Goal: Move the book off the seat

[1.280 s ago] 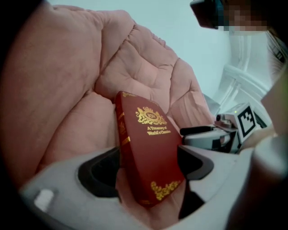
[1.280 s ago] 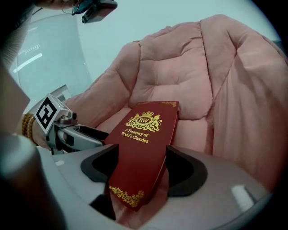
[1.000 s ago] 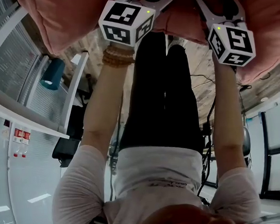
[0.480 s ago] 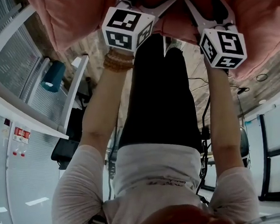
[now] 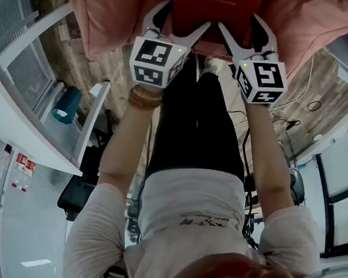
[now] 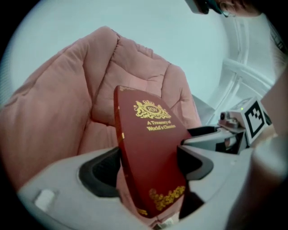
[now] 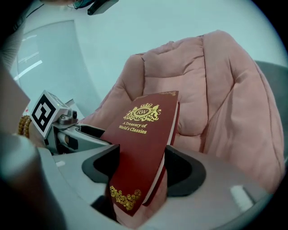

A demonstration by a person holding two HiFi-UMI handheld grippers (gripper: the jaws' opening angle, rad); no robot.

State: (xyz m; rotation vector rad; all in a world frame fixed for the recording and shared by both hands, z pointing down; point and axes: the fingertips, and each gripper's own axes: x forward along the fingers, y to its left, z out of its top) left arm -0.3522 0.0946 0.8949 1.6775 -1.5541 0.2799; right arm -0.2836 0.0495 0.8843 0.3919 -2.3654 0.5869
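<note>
**Location type: office-style interior with a lounge corner.**
A pink padded seat (image 5: 314, 14) stands on a wood-plank floor (image 5: 116, 68). Left of the seat runs a white-framed partition (image 5: 12, 89) with slatted blinds. A teal container (image 5: 68, 104) stands beside the partition, and red-and-white labels (image 5: 22, 162) sit on a white panel farther from the seat. Right of the seat are dark-framed glass panels (image 5: 346, 175). Loose cables (image 5: 312, 105) lie on the floor between the panels and the seat.
</note>
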